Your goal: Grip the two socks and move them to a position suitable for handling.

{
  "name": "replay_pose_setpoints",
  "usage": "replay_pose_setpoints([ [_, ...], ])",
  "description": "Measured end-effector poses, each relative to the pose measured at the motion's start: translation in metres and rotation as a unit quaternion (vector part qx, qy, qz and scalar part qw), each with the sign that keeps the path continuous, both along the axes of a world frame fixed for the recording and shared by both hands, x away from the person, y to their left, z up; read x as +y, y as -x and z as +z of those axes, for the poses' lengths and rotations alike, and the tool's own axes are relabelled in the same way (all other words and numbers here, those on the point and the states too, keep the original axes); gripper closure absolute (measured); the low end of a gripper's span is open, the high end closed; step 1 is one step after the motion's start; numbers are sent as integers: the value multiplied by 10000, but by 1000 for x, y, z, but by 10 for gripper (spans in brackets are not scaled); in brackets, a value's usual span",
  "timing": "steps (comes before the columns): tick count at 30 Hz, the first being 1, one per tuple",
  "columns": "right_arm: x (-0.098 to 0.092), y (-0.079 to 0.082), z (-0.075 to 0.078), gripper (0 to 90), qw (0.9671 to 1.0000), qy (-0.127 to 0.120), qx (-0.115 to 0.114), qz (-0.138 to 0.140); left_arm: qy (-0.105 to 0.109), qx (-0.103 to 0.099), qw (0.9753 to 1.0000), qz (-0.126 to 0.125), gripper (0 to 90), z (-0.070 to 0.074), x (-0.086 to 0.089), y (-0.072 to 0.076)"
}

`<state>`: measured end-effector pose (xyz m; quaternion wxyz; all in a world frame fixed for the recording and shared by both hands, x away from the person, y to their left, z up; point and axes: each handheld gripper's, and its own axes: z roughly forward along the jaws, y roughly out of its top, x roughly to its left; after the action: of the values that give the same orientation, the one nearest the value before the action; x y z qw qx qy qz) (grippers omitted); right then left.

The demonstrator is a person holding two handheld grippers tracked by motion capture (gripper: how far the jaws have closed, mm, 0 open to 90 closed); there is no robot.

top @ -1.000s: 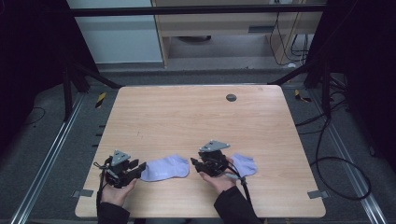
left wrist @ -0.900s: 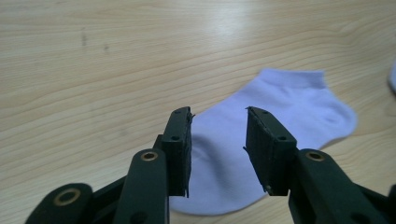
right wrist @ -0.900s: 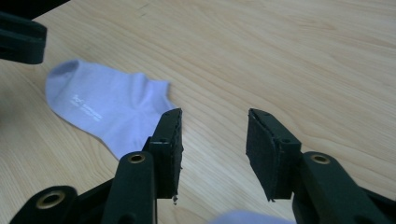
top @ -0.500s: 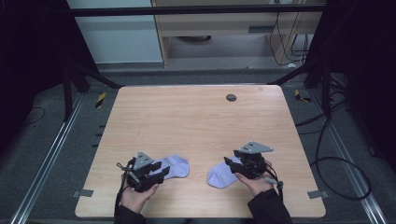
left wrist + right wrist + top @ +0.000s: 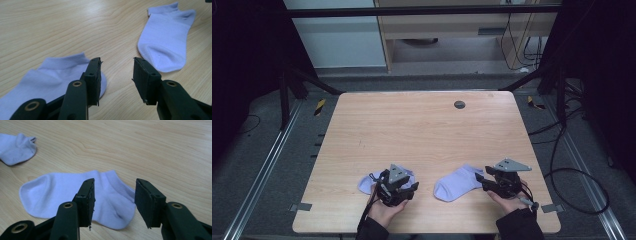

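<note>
Left sock [image 5: 367,182] half under hand-held gripper [image 5: 398,189]

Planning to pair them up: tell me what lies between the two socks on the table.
Nothing but bare wooden table. In the high view the left sock and the right sock lie apart; the left gripper, jaws open, hangs at the gap's left edge.

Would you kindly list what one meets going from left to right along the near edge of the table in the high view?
Left sock → left gripper → right sock → right gripper.
</note>
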<state>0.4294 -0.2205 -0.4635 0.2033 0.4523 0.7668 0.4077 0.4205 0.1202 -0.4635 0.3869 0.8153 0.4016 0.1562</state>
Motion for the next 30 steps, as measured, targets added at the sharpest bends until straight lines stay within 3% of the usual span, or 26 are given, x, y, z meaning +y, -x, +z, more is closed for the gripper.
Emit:
replay_pose_setpoints([
  [13,-12,-12,-19,538,9994,151,239,-187,-159,83,9995,-264,572,-12,-40,-4],
  [23,-9,-20,-30,593,9982,315,476,-186,-288,206,9984,-433,585,-24,-60,-7],
  [30,-8,-22,-32,675,9972,346,652,-126,-333,329,9979,-445,680,-29,-66,-7],
])
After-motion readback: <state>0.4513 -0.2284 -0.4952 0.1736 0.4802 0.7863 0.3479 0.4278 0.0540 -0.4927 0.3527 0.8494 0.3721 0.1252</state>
